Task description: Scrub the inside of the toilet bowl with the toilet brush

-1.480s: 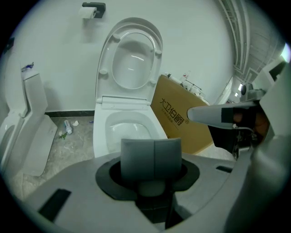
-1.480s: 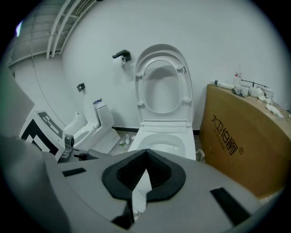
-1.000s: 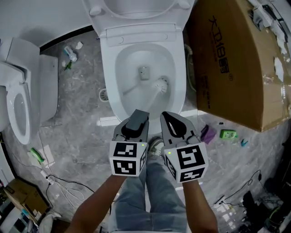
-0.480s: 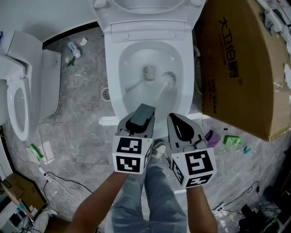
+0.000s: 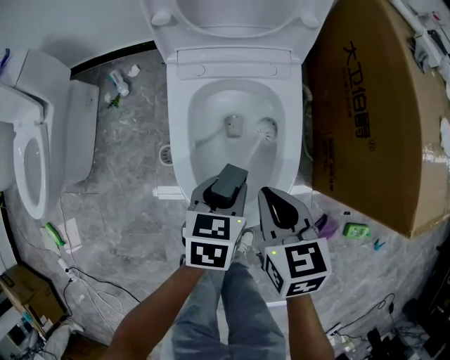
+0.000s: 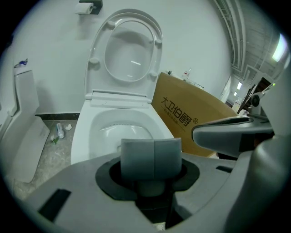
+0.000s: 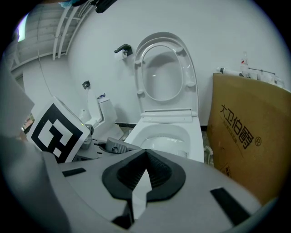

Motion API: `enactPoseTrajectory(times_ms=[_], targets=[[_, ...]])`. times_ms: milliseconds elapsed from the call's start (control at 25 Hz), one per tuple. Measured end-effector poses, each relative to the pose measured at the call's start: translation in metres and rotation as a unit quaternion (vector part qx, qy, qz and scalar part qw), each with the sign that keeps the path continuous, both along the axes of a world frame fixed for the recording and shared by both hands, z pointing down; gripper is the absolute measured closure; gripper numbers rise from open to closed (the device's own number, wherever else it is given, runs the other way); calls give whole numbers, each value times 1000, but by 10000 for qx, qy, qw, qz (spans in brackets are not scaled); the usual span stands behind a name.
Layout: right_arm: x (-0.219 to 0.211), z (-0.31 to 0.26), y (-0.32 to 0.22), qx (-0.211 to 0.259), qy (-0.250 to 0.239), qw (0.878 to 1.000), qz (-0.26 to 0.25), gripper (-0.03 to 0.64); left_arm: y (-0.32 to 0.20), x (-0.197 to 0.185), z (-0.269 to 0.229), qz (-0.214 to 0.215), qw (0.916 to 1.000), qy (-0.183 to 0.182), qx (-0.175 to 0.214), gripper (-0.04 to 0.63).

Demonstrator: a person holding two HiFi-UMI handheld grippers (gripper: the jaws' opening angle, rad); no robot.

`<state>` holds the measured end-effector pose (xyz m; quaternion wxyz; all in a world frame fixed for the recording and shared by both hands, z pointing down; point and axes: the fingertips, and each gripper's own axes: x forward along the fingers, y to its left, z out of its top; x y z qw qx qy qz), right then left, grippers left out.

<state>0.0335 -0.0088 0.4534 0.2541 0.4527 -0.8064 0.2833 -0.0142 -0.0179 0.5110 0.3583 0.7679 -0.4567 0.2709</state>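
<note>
The white toilet bowl (image 5: 179,140) stands open at the top middle of the head view, its seat and lid (image 5: 235,14) raised. The toilet brush's white head (image 5: 266,129) rests against the bowl's inner right wall, beside the outlet. Its shaft slants down-left to a grey grip (image 5: 230,181). My left gripper (image 5: 226,190) is shut on that grip, which fills the pads in the left gripper view (image 6: 151,157) and hides the brush head there. My right gripper (image 5: 275,200) hovers just to the right, level with the bowl's front rim, shut with nothing in it (image 7: 145,157).
A large cardboard box (image 5: 380,119) leans close against the toilet's right side. A second white toilet (image 5: 31,162) stands at the left. A bottle (image 5: 119,83), a floor drain (image 5: 166,155), cables (image 5: 91,288) and small green (image 5: 355,229) and purple (image 5: 325,225) items lie on the grey floor.
The brush head has slid along the bowl's right wall toward the back, now level with the outlet. Both grippers have shifted slightly right and forward together.
</note>
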Motion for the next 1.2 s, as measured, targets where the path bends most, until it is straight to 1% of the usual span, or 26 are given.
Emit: enactPoseTrajectory(times_ms=[240, 600, 760, 1000, 1200], targets=[[-5, 3, -15, -55, -127, 9999, 18, 618, -24, -5, 1, 24, 9999, -104, 64, 443], [-5, 10, -26, -109, -102, 9999, 22, 618, -54, -21, 4, -32, 9995, -271, 152, 443], [-9, 12, -28, -149, -203, 9997, 40, 618, -63, -37, 7, -153, 9990, -399, 162, 443], [-15, 17, -25, -191, -165, 9997, -65, 618, -68, -55, 6, -284, 9983, -471, 199, 443], [-19, 16, -21, -164, -139, 9997, -152, 618, -66, -77, -3, -544, 9964, -606, 250, 443]])
